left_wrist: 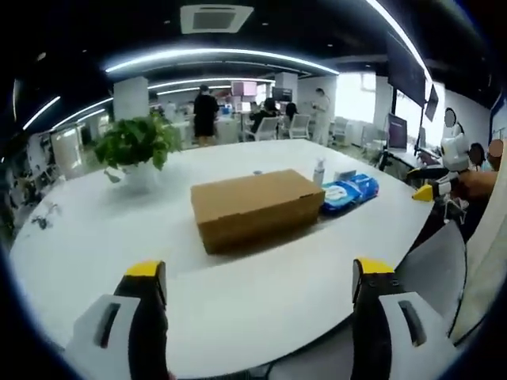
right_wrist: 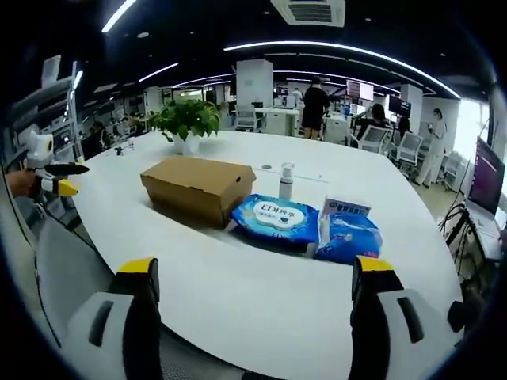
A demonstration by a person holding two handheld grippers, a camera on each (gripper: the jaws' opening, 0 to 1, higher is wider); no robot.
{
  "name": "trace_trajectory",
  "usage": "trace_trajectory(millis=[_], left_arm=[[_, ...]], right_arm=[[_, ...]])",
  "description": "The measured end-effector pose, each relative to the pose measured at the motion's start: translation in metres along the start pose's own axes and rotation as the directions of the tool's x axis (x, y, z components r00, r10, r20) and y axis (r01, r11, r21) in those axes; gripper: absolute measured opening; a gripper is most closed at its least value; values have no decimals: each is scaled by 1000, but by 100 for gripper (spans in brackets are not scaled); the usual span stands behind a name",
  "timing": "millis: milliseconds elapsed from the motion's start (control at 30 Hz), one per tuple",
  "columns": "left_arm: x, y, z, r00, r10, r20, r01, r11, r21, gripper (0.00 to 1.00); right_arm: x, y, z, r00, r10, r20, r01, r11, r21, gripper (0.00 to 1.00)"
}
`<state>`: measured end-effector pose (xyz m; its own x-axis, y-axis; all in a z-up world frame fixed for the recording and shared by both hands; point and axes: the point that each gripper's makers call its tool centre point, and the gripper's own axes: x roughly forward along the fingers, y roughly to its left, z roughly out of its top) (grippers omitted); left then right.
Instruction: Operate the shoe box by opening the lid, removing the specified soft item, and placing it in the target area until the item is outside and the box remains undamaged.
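the shoe box (left_wrist: 257,208) is the landmark. it is a brown cardboard box with its lid closed, resting flat on the white tabletop (left_wrist: 261,301).

left gripper view: the potted plant (left_wrist: 136,144) stands on the tabletop behind and to the left of the shoe box, well apart from it. the left tool (left_wrist: 260,273) hangs in front of the shoe box, clear of it, jaws spread wide with nothing between them. two blue soft packs (left_wrist: 349,191) lie just beside the right end of the shoe box, with a small bottle (left_wrist: 318,171) just behind them. the right tool (left_wrist: 428,190) shows far to the right of the shoe box, beyond the tabletop edge.

right gripper view: the left tool (right_wrist: 59,178) shows far to the left of the shoe box (right_wrist: 198,188), off the tabletop. the plant (right_wrist: 187,119) stands behind the shoe box. the nearer blue pack (right_wrist: 275,218) touches the right end of the shoe box; the second pack (right_wrist: 348,234) lies beside the first. the right tool (right_wrist: 253,277) hangs in front of the packs, jaws spread wide, gripping nothing.
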<state>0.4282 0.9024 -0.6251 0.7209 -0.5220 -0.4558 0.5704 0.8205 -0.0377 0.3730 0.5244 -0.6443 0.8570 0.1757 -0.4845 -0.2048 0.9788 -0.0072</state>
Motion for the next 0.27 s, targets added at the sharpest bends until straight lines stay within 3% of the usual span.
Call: trace_trajectory(millis=[267], left_arm=[[1, -2, 3, 1000, -10, 10, 10, 1000, 9, 100]], right_arm=[[-1, -1, 0, 1000, -5, -3, 5, 1000, 3, 96]])
